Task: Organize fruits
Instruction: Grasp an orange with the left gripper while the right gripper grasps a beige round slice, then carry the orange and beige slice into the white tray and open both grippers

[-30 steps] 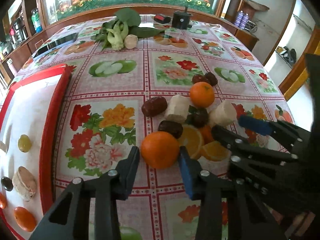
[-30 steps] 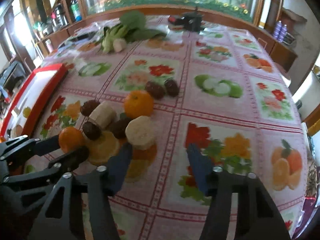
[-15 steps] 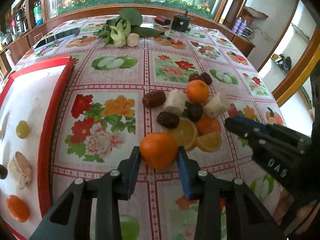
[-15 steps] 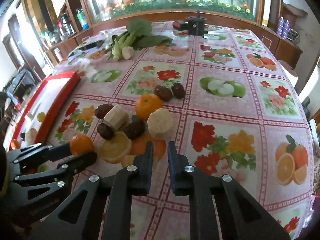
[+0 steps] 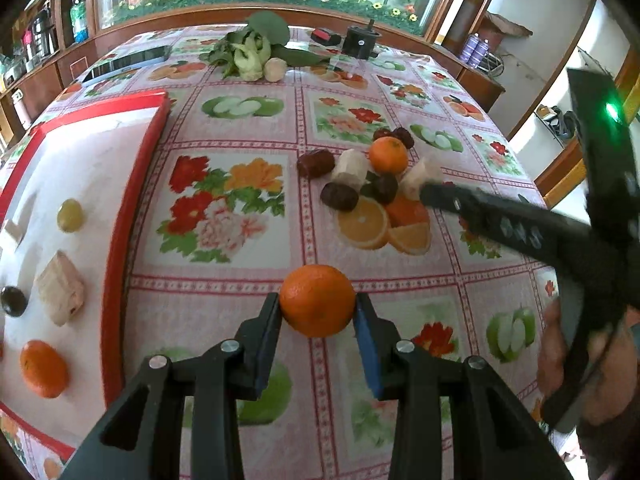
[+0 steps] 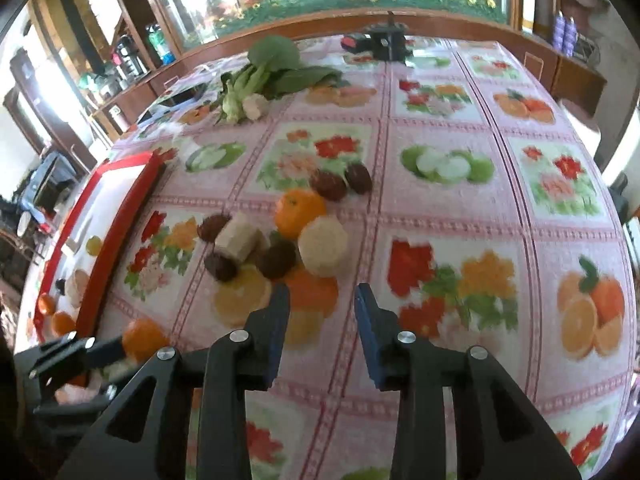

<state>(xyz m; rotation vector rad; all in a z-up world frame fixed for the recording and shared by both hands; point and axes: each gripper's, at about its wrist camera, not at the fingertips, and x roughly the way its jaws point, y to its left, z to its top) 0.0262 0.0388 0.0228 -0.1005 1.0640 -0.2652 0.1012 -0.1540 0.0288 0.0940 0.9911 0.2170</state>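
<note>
- The red-rimmed tray (image 5: 132,216) is on the far left of the table, with a white inside. In it lie a small yellow-green fruit (image 5: 70,215), a pale peeled chunk (image 5: 61,287), a dark round fruit (image 5: 13,301) and an orange fruit (image 5: 43,368).
- The left gripper (image 5: 317,318) is clenched on an orange (image 5: 317,300) — both fingers press its sides. The orange is held over the flowered tablecloth (image 5: 224,216), to the right of the tray rim and nearer the camera than the fruit pile.
- The fruit pile (image 5: 370,178) lies near the middle of the table: a second orange (image 5: 388,155), two pale peeled pieces (image 5: 350,164) and some dark brown dates (image 5: 315,163), close together and partly touching. Some of them lie on printed orange slices in the cloth.
- In the right wrist view, the right gripper (image 6: 322,320) is released, its two fingers apart with nothing between them. It hovers just in front of the pile, and one pale round piece (image 6: 323,246) is beyond its tips.
- At the far side of the table are green leafy vegetables (image 5: 256,50) and, more to the right, a black round object (image 5: 362,42).
</note>
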